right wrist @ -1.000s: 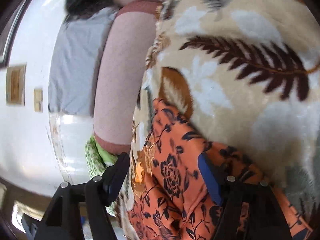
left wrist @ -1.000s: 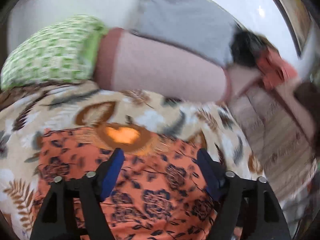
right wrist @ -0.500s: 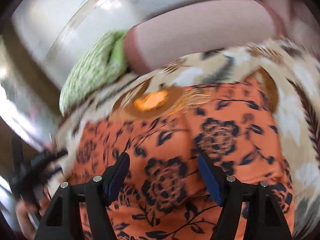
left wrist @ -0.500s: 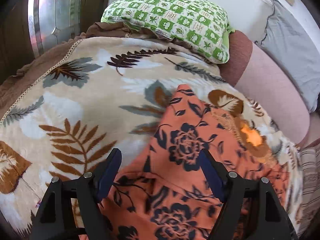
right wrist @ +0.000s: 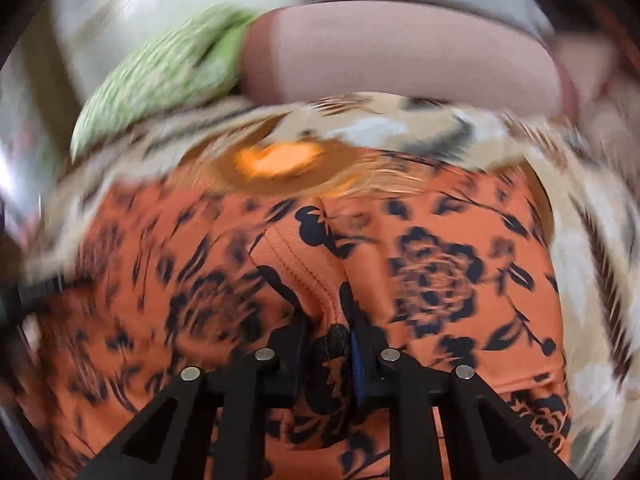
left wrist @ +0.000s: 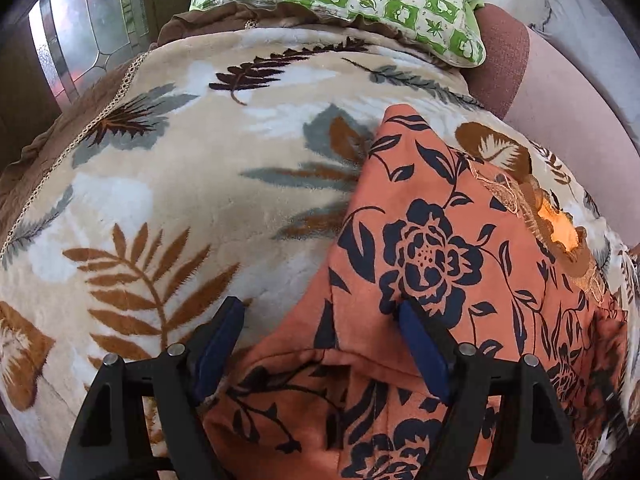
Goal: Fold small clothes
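We find the left gripper (left wrist: pixel 320 340) gaping over the near edge of the orange garment (left wrist: pixel 440 240), which lies on the leaf-print blanket (left wrist: pixel 160 200). The right gripper (right wrist: pixel 326 332), jaws just closed, pinches a garment fold.

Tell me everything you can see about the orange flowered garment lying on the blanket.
The orange garment with dark navy flower and leaf print looks like soft, thin woven cloth with stitched hems and a gold-embroidered neckline. It lies rumpled on the cream fleece blanket with leaf print. The right gripper, whose jaws have just been closing, pinches a raised fold near a seam. The left gripper stands open over a near edge, not yet gripping it.
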The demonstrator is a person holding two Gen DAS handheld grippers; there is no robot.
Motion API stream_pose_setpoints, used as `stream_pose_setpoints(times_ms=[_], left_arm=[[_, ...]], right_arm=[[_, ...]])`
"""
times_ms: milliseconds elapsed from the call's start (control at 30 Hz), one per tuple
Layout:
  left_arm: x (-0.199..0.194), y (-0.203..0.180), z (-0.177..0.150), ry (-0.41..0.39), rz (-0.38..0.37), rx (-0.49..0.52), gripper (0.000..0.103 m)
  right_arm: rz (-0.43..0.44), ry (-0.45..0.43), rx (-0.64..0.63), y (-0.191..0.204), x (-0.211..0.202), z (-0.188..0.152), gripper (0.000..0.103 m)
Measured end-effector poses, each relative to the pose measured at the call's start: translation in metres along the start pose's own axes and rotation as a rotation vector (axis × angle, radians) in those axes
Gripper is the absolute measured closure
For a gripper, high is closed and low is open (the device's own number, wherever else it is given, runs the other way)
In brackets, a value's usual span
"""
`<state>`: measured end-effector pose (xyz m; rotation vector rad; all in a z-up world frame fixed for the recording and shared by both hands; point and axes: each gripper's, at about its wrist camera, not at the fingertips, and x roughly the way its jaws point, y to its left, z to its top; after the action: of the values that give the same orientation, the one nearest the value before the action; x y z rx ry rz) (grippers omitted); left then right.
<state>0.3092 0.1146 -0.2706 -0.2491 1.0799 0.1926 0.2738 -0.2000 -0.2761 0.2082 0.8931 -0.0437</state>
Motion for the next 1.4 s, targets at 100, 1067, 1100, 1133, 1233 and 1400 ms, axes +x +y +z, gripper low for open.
stream_pose_setpoints(times_ms=[100, 1067, 1100, 1133, 1233, 1400], left_arm=[[0.001, -0.002, 0.000, 0.005, 0.000, 0.001, 0.022], [-0.018, -0.019, -0.007, -0.076, 0.050, 0.177, 0.021], [-0.010, -0.019, -0.011, -0.041, 0.059, 0.187, 0.021], [-0.011, -0.016, -0.014, -0.050, 0.043, 0.174, 0.021], [-0.031, -0.002, -0.018, -0.053, 0.009, 0.154, 0.021], [-0.076, 0.034, -0.044, -0.078, -0.028, 0.139, 0.021]], right_arm=[[-0.042, -0.088, 0.226, -0.054, -0.009, 0.013, 0.080], [0.181, 0.082, 0.218, -0.058, -0.010, -0.005, 0.069], [0.169, 0.127, 0.182, -0.051, -0.002, -0.009, 0.069], [0.124, 0.100, 0.127, -0.042, -0.005, -0.013, 0.069], [0.088, 0.109, 0.067, -0.029, -0.023, -0.016, 0.069], [0.243, 0.102, 0.164, -0.061, -0.085, -0.030, 0.069]])
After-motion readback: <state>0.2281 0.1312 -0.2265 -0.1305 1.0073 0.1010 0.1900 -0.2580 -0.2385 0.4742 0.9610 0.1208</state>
